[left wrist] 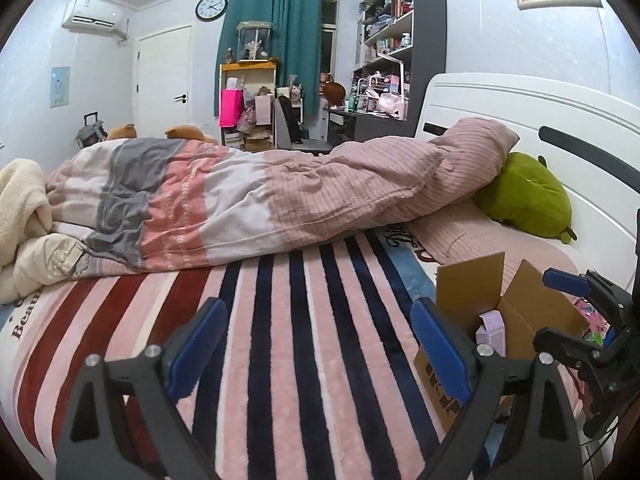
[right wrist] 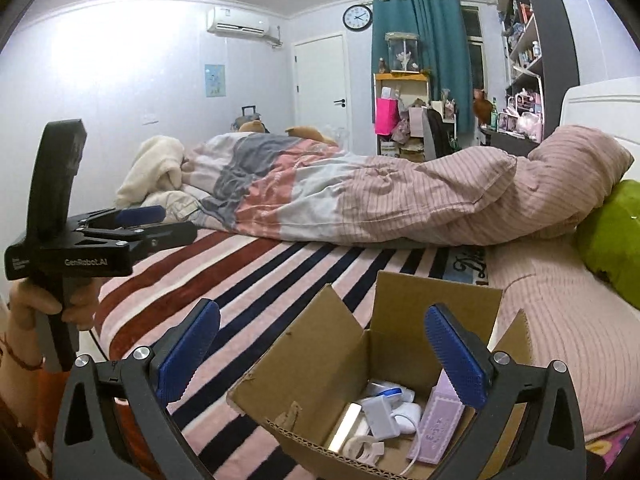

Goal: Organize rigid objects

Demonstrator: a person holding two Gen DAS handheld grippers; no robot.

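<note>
An open cardboard box [right wrist: 320, 372] stands on the striped bed. It holds a lilac box [right wrist: 436, 428], white chargers [right wrist: 380, 416] and other small items. My right gripper [right wrist: 320, 360] is open and empty, hovering above the box. My left gripper [left wrist: 320, 356] is open and empty over the striped blanket [left wrist: 280, 320], left of the cardboard box [left wrist: 472, 296]. The lilac box [left wrist: 492, 328] shows inside it. The right gripper [left wrist: 588, 312] appears at the right edge of the left wrist view, and the left gripper [right wrist: 148, 220] at the left of the right wrist view.
A rumpled duvet [left wrist: 240, 192] lies across the bed beyond the box. A green plush [left wrist: 528, 196] and a pink pillow [right wrist: 560, 320] lie by the white headboard [left wrist: 520, 112]. Shelves and a desk [left wrist: 384, 60] stand at the far wall.
</note>
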